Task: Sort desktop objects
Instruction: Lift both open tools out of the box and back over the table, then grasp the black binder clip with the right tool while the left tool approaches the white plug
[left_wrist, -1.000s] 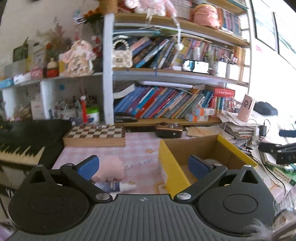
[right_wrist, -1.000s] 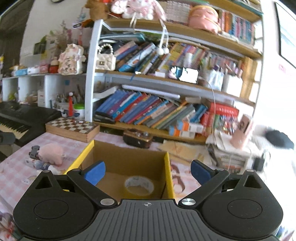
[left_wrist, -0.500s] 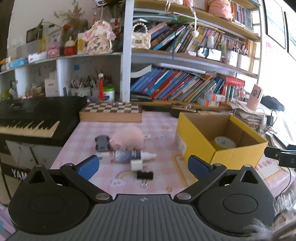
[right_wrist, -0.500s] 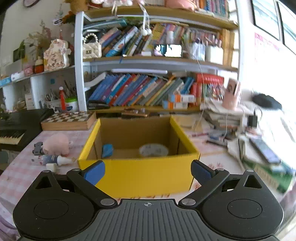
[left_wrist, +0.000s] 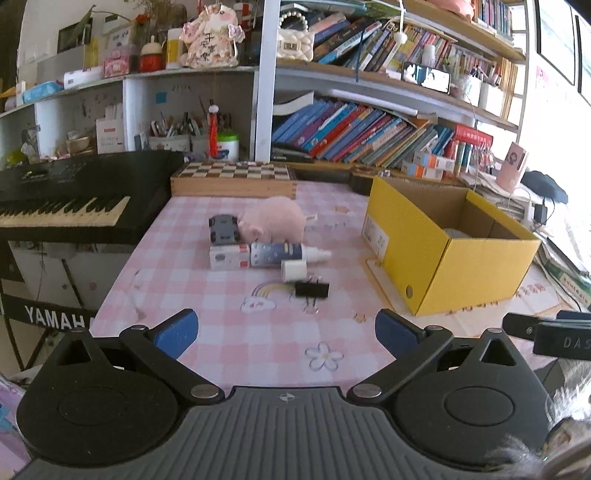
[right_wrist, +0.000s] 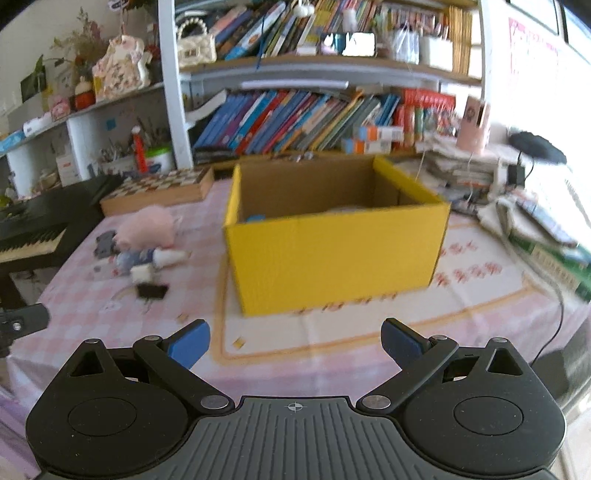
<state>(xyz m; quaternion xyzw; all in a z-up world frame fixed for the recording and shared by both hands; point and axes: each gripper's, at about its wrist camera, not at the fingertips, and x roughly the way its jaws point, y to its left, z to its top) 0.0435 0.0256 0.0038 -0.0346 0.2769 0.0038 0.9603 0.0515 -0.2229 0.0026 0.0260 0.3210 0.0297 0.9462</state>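
Left wrist view, sharp: one pink plush pig (left_wrist: 275, 220), one toy car (left_wrist: 222, 229), one bottle (left_wrist: 284, 254), one binder clip (left_wrist: 312, 289) clustered left of yellow box (left_wrist: 424, 254). Right wrist view, blurred, alone shows a blue item (right_wrist: 255, 218) inside. Left gripper (left_wrist: 286, 334) and right gripper (right_wrist: 295, 341): fingers spread, empty.

Pink plush pig (left_wrist: 275, 222), toy car (left_wrist: 222, 229), bottle (left_wrist: 280, 254) and black binder clip (left_wrist: 312, 289) lie clustered left of the open yellow box (left_wrist: 436, 258).

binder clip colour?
Black, the binder clip lying on the pink checked tablecloth; clearest in the left wrist view.
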